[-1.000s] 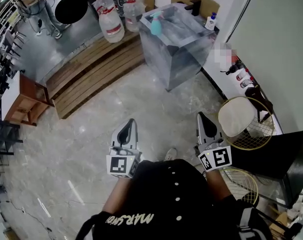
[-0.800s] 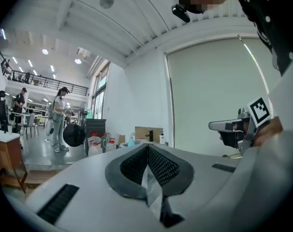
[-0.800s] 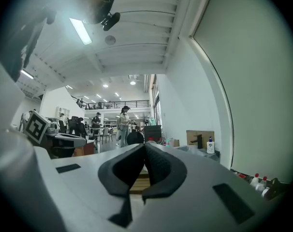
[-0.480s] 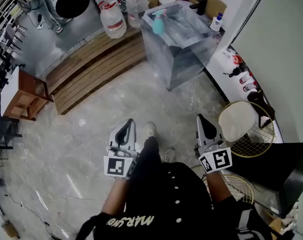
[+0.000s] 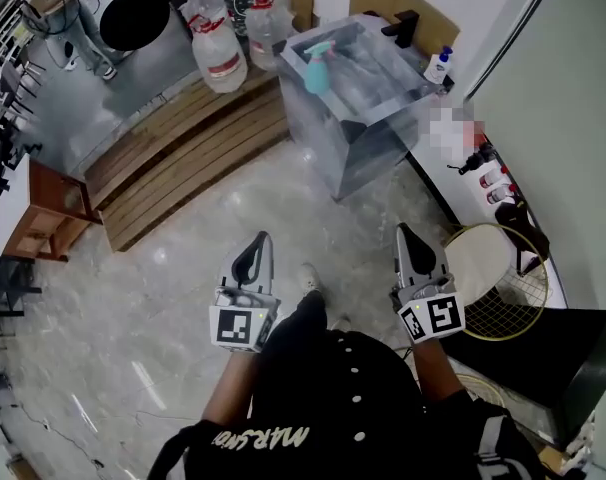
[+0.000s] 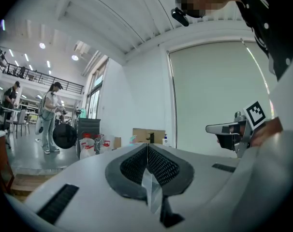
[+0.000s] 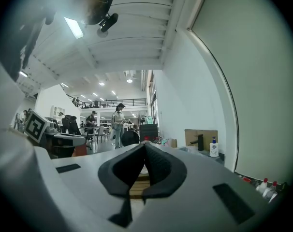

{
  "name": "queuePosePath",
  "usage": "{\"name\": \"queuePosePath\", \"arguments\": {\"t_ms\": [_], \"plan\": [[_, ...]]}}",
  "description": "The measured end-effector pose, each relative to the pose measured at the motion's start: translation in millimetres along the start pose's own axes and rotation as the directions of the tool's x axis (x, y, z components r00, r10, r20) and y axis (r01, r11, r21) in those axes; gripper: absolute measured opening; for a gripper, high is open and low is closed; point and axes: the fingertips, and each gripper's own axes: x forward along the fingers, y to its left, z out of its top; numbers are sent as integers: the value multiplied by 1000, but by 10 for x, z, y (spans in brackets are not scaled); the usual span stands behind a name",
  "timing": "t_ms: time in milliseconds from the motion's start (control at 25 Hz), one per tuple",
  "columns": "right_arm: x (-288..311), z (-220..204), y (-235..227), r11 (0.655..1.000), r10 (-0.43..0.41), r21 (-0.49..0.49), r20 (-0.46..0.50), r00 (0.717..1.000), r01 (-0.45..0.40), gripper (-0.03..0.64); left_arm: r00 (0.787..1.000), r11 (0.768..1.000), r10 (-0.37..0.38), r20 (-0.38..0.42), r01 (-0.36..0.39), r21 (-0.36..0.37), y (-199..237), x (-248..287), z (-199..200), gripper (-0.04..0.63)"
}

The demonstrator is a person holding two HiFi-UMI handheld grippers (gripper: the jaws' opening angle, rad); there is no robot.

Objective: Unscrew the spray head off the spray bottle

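Head view: the left gripper [image 5: 256, 253] and the right gripper [image 5: 411, 252] are held level above the floor, each with its jaws together and nothing between them. The spray bottle [image 5: 316, 66], teal, stands upright on the steel desk [image 5: 328, 123], well ahead of both sets of jaws and roughly between their lines. It is out of reach from this position, and neither gripper touches anything. A white soap bottle [image 5: 441, 65] stands on the same desk, further right of the right jaws' line. Left gripper view: the pads meet along their whole length and the jaws are closed on nothing. The spray bottle [image 6: 132, 139] shows small, far beyond the jaw tips and slightly to their left. Right gripper view: the jaws are likewise together and empty. The soap bottle [image 7: 213, 147] is far ahead to their right, and the spray bottle is too small here to confirm. Assessment: the bottle appears to be thin plastic, so it is probably light, with smooth walls that yield under a hard clamp and may turn in the pads. The fill level cannot be read. The advised hold is one set of jaws across the body just below the shoulder, with moderate pressure. The other set should take the threaded collar under the trigger, not the trigger or nozzle.
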Motion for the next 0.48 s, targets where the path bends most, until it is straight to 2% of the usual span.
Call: {"name": "queuePosePath", "arguments": {"t_ms": [80, 240, 480], "plan": [[225, 47, -78, 1000, -1, -5, 3, 1000, 1, 12, 1000, 1000, -4, -13, 4, 18, 117, 198, 27, 26], [610, 190, -185, 1000, 0, -16, 20, 1000, 1, 12, 999, 1000, -23, 30, 23, 8, 310, 556, 196, 26], [1076, 229, -318, 999, -18, -29, 13, 1000, 18, 12, 998, 999, -51, 42, 51, 13, 570, 969, 277, 26]]}}
